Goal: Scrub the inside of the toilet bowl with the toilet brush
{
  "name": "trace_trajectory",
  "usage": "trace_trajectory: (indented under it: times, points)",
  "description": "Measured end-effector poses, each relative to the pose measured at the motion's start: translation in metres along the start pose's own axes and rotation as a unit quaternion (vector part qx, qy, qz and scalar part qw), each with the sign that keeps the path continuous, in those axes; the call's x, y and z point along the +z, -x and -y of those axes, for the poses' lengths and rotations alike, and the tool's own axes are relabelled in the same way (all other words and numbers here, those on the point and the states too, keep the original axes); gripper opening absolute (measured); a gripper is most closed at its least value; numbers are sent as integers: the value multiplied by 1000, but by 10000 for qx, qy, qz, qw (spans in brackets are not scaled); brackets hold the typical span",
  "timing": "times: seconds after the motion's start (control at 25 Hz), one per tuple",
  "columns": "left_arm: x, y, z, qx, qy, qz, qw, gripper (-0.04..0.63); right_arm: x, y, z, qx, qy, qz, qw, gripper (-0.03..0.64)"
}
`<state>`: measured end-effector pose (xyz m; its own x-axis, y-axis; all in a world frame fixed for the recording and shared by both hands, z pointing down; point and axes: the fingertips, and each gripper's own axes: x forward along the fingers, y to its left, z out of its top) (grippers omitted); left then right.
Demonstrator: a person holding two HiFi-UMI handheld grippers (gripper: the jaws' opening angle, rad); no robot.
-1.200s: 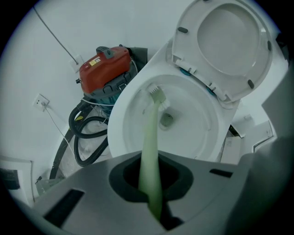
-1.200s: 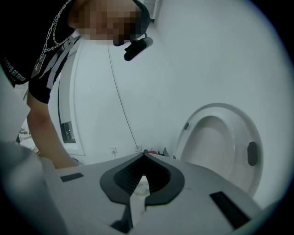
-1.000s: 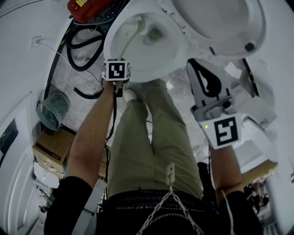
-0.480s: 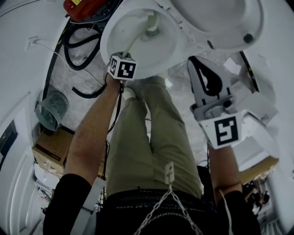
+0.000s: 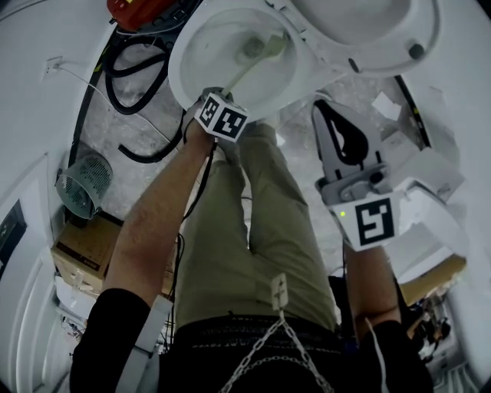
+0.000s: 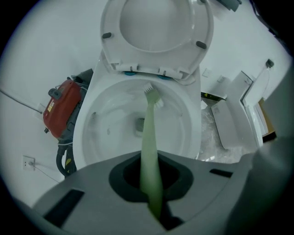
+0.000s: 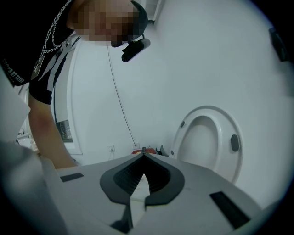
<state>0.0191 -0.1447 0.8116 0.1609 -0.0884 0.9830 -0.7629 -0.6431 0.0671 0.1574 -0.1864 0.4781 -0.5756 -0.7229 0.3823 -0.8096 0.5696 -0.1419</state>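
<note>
The white toilet bowl (image 5: 198,61) lies at the top of the head view, with its seat and lid (image 5: 368,31) raised. My left gripper (image 5: 229,104) hangs over the bowl's near rim, shut on the pale green toilet brush (image 5: 257,65). In the left gripper view the brush handle (image 6: 149,142) runs from the left gripper (image 6: 150,176) to the bristle head (image 6: 152,96), which rests on the bowl's back wall just below the rim, past the drain (image 6: 140,125). My right gripper (image 5: 321,107) is held to the right of the bowl, shut and empty (image 7: 144,151).
A red device (image 5: 142,11) and a black hose coil (image 5: 130,69) lie left of the bowl. A mesh bin (image 5: 83,184) and a cardboard box (image 5: 80,253) stand further left. White panels (image 5: 430,192) lie right. The person's legs (image 5: 245,230) stand before the bowl.
The left gripper has swung right, and the brush head has swept from the bowl's left side across to its right back wall. The right gripper has barely moved.
</note>
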Motion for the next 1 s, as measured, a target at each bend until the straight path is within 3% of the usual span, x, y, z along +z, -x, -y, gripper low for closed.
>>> trace_trajectory:
  times: [0.36, 1.0]
  points:
    - [-46, 7, 41, -155, -768, -249, 9966, 2, 6, 4, -31, 10, 32, 53, 10000, 3]
    - [-105, 26, 37, -105, -1204, -538, 9912, 2, 11, 5, -83, 116, 101, 137, 9998, 3]
